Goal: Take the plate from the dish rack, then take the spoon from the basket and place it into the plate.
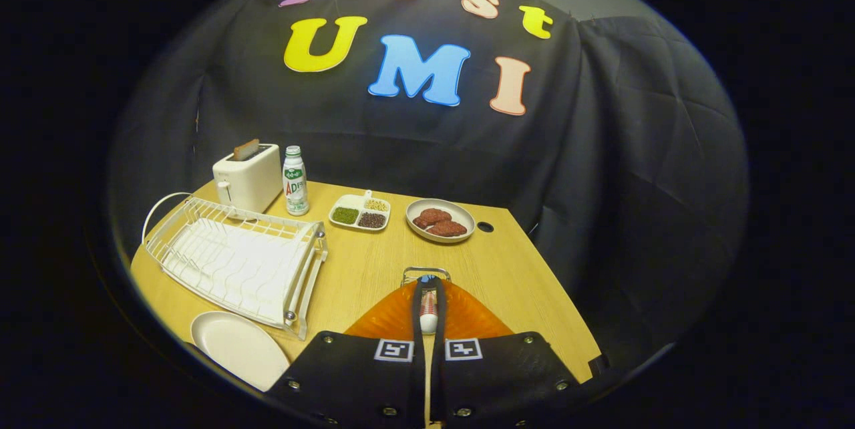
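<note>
An orange basket [391, 319] with a metal handle [425, 272] sits on the wooden table right under my fingers. My gripper [428, 290] is over it, its two black fingers [417, 309] drawn close together. Between them stands a slim white piece with a red band, the spoon [428, 317], and both fingers press on its sides. The spoon's bowl is hidden. The white plate [239, 347] lies flat on the table to the left of the fingers, just in front of the white wire dish rack [234, 258], which holds nothing.
Beyond the rack stand a white toaster [248, 178] with a slice in it and a small bottle [294, 182]. A divided dish of beans [360, 212] and a bowl of brown patties [440, 220] sit at the table's far side. A cable hole [485, 226] lies by the bowl.
</note>
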`<act>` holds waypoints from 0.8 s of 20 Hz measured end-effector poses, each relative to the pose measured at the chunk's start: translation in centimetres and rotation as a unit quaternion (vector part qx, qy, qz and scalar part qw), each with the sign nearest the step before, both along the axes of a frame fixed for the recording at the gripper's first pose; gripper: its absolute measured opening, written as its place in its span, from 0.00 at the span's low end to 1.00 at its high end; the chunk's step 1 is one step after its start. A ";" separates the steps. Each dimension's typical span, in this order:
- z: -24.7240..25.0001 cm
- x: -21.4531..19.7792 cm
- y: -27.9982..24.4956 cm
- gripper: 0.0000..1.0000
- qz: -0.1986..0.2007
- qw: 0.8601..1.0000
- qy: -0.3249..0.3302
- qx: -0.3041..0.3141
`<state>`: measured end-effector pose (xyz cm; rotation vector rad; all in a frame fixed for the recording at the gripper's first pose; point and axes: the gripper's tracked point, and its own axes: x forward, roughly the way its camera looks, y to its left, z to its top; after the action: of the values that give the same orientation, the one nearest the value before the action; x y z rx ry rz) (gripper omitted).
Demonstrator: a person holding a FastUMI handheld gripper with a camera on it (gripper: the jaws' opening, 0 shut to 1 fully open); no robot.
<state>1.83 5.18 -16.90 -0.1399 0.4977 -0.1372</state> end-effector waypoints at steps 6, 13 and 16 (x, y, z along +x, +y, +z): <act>3.4 -2.1 5.4 0.03 0.052 0.998 -0.031 0.004; 4.7 -6.1 13.6 0.03 0.143 0.989 -0.043 0.016; 4.4 -8.6 17.4 0.03 0.187 0.981 -0.038 0.025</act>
<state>-6.79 22.58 -12.50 -0.1762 0.3900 0.2363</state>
